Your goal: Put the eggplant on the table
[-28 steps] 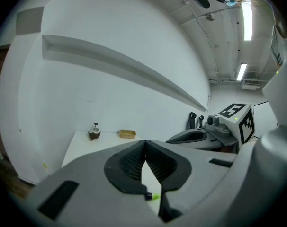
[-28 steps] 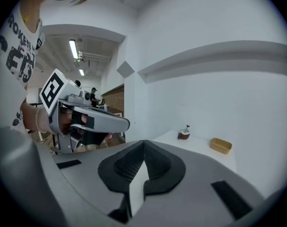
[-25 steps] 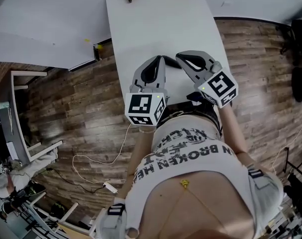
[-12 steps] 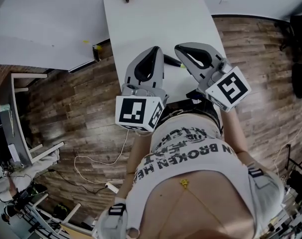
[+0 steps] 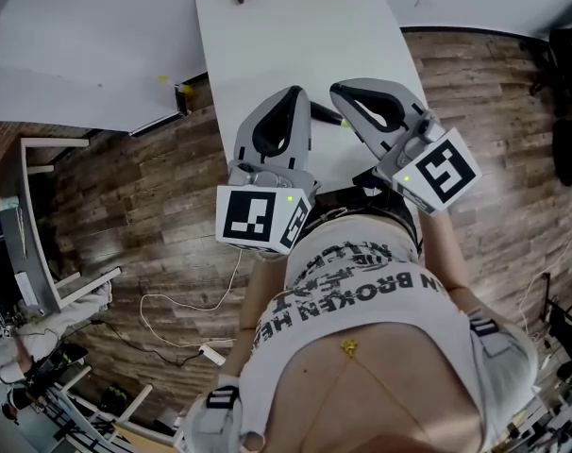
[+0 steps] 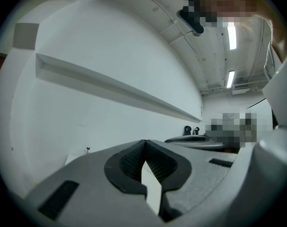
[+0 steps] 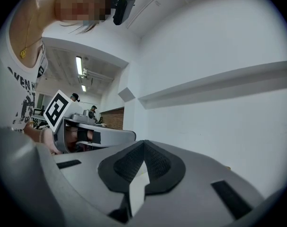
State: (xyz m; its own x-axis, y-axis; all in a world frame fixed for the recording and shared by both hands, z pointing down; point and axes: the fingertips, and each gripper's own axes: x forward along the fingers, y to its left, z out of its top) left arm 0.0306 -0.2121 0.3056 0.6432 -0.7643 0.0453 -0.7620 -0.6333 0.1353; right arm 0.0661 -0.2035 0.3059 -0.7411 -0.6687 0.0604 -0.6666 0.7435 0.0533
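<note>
Figure: the room around the work station, seen from the head camera and both gripper views.
I see a narrow white table [image 5: 295,55] standing on a dark wood-plank floor [image 5: 144,225]. A white wall [image 6: 110,46] carries a long ledge [image 6: 115,91], strip lights [image 6: 232,34] glow on the ceiling, and a brick wall [image 7: 116,118] closes the far end.

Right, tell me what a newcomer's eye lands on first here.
Two grey grippers with black-and-white marker cubes, the left gripper and the right gripper, are held side by side over the near end of a long white table, both shut on nothing. Between them a slim dark thing shows on the table, mostly hidden, perhaps the eggplant. A wooden floor flanks the table.
</note>
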